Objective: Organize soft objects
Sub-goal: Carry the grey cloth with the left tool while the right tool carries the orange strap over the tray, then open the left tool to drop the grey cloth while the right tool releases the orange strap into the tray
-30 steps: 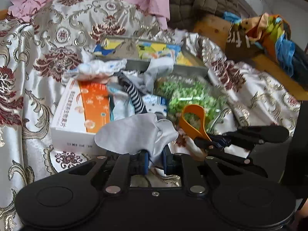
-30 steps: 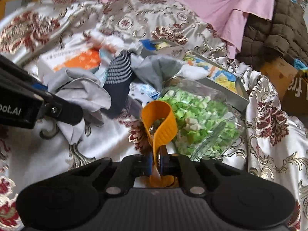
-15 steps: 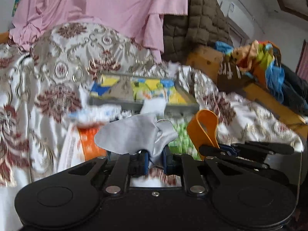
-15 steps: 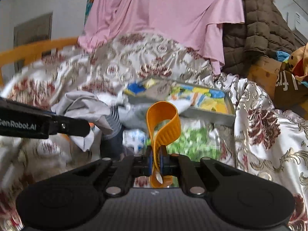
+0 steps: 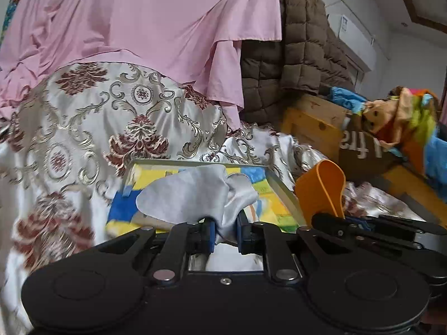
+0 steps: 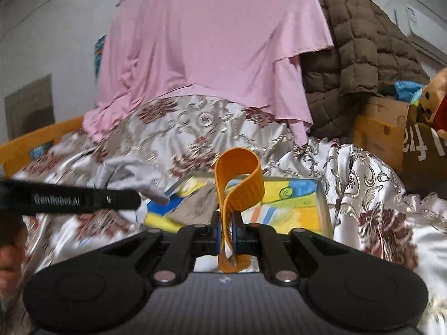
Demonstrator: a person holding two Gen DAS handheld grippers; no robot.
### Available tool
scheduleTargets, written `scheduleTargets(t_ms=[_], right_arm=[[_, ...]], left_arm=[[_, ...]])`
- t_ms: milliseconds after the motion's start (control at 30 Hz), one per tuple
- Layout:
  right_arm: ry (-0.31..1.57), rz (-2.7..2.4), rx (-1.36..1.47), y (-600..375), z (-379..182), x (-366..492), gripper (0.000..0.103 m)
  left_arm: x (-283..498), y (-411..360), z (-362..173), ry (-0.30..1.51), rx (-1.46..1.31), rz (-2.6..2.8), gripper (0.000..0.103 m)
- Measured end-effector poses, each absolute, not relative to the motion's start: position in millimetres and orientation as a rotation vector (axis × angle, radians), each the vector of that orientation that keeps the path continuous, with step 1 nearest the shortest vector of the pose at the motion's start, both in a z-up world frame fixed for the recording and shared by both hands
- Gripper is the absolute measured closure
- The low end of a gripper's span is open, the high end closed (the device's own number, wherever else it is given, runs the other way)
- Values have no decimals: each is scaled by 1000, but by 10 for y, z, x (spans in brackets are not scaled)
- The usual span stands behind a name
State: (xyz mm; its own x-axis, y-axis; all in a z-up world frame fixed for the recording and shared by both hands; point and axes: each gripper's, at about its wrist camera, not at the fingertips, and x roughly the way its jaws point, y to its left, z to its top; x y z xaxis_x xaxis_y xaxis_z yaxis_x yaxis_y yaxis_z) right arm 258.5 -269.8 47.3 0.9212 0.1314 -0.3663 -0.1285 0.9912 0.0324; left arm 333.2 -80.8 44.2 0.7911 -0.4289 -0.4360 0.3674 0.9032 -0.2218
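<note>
Left gripper [image 5: 225, 233]: jaws nearly together, clamped on grey cloth [image 5: 195, 198]; cloth bunched between the blue pads [image 5: 211, 236], fanning up and leftward above them, held off the surface in front of the tray. Same gripper seen from the right wrist view as a black bar [image 6: 69, 199] entering from the left, grey cloth [image 6: 134, 176] hanging at its tip near the tray's left edge.

Right gripper [image 6: 225, 236]: jaws pressed close, clamped on orange silicone strap [image 6: 237, 184]; strap upright, ribbed, curled over into a loop at the top, lower end sticking out below the pads. Seen from the left wrist view just right of the left gripper, strap [image 5: 321, 192] rising beside the tray's right rim.

Surface: shallow grey-rimmed tray [image 6: 324, 203] lying past both grippers, lined with a yellow, blue and orange picture; contents otherwise unclear. Tray resting on shiny white bedcover [image 5: 83, 128] with maroon and gold floral pattern, crumpled, partly motion-blurred at near left.

Room: pink sheet [image 6: 218, 55] draped over the far side of the bedcover; brown quilted jacket [image 6: 360, 47] to its right; wooden box [image 5: 315, 122] further right, brown bag with white lettering [image 5: 363, 150], colourful soft toys [image 5: 405, 120] piled at far right. Orange wooden rail [image 6: 36, 145] at far left in the right wrist view
</note>
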Motion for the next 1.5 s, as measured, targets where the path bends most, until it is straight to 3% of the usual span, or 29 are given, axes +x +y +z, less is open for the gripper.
scheduleTargets(t_ms=[400, 967, 1100, 1200, 1367, 1433, 1500], right_arm=[[487, 69, 165, -3352, 133, 3626, 95], [567, 60, 190, -3355, -172, 4207, 93], [579, 58, 212, -3387, -203, 4211, 87], [580, 59, 227, -3412, -201, 4189, 81], [580, 32, 261, -3452, -182, 4126, 56], [573, 42, 272, -3466, -160, 4087, 49], [561, 46, 281, -3475, -125, 4042, 45]], left_arm=[[4665, -1323, 41, 615, -200, -376, 87], [4996, -1310, -331, 745, -227, -304, 86], [4961, -1312, -339, 754, -223, -289, 79], [4916, -1302, -324, 755, -218, -276, 66], [4839, -1241, -242, 751, -229, -266, 54], [4791, -1209, -189, 736, -232, -264, 40], [4731, -1178, -130, 719, -231, -261, 36]])
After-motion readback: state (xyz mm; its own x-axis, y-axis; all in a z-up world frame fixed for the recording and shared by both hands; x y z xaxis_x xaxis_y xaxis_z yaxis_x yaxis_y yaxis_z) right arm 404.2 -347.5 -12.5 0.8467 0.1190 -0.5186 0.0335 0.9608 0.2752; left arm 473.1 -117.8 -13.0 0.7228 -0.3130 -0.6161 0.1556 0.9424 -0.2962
